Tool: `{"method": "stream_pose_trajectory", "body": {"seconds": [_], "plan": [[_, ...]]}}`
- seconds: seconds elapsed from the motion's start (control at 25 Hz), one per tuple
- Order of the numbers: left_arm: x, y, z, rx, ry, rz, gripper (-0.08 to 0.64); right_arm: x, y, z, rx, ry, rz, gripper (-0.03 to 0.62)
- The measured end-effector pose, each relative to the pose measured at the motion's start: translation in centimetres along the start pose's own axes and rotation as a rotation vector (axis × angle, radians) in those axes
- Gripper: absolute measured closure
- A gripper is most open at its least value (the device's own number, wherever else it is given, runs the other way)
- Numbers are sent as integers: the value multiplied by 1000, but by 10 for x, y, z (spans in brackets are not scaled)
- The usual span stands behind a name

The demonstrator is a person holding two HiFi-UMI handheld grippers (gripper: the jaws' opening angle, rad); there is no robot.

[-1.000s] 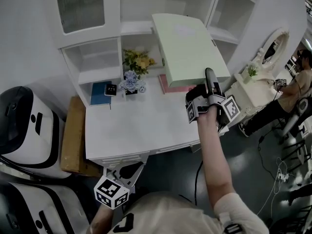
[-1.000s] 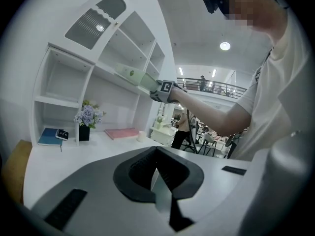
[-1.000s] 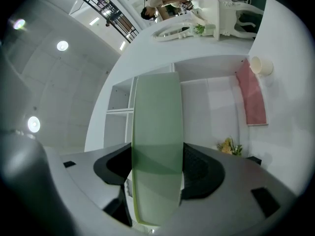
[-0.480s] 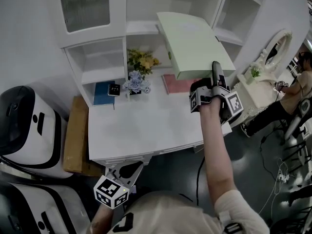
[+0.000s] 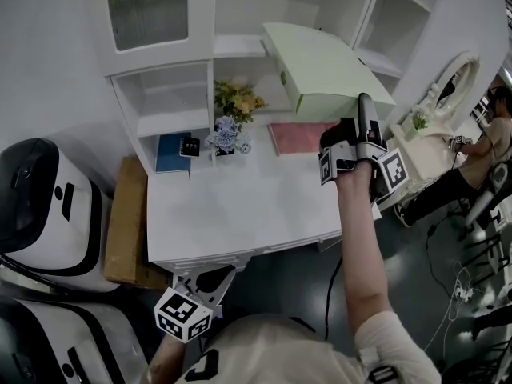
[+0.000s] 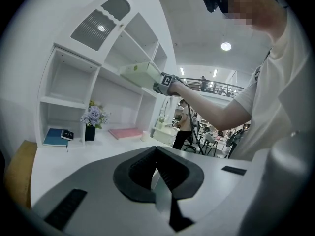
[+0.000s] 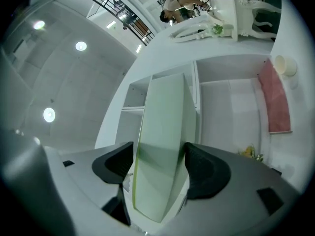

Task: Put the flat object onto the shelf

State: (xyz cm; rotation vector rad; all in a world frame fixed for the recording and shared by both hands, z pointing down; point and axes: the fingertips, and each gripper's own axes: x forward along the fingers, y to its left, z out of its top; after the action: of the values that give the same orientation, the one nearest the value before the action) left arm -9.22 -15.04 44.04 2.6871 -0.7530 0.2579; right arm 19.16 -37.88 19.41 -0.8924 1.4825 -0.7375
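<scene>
A: Right gripper [image 5: 362, 117], what has it got?

B: Clamped on the pale green flat rectangular box [image 5: 324, 66]. The right gripper view shows the box edge-on between the two dark pads, one pad on each broad face. The jaws have just eased a little wider, with the box between them all the same.

A: And where is the box?

B: In the air over the far right part of the white desk [image 5: 240, 206], in front of the tall white shelf unit [image 5: 164, 78]. It is tilted. The near end is in the grip, and the far end is higher and further left, reaching the edge of the shelf board [image 5: 238, 46] above the flowers. Cannot tell whether it rests on that board.

A: Left gripper [image 5: 210, 281]?

B: Low at the desk's near edge, well apart from the box. Its own view shows the jaws together with nothing between them.

A: Anything else on the desk?

B: Along the far edge, left to right:
- a blue flat book [image 5: 168, 154] in the left bay, with a small dark gadget [image 5: 190, 146] on it
- a dark vase of yellow and pale blue flowers [image 5: 230, 122]
- a pink flat rectangular pad [image 5: 298, 137], below the raised box

A: Around the desk?

B: A brown cardboard carton [image 5: 124, 222] stands against the desk's left side. Two rounded white and black machines [image 5: 40, 206] are nearer left. Far right are a white dressing table with an oval mirror [image 5: 448, 82] and a seated person [image 5: 484, 146].
</scene>
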Motion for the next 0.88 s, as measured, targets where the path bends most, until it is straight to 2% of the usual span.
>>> {"method": "stream_pose_trajectory", "body": {"seconds": [0.2,0.36,0.68,0.88], "plan": [[-4,2,-4,-5,-3,3,546,9,18,-11,-57,69,56,262],[-4,0,-2,0,-12,4,546,12,21,-13,-66,100,62,261],[-6,-1,-1,12,-9,20,546,13,15,-11,-62,99,69,262],[-4,0,2,20,-10,42,546,14,10,-7,-85,72,58,298]]}}
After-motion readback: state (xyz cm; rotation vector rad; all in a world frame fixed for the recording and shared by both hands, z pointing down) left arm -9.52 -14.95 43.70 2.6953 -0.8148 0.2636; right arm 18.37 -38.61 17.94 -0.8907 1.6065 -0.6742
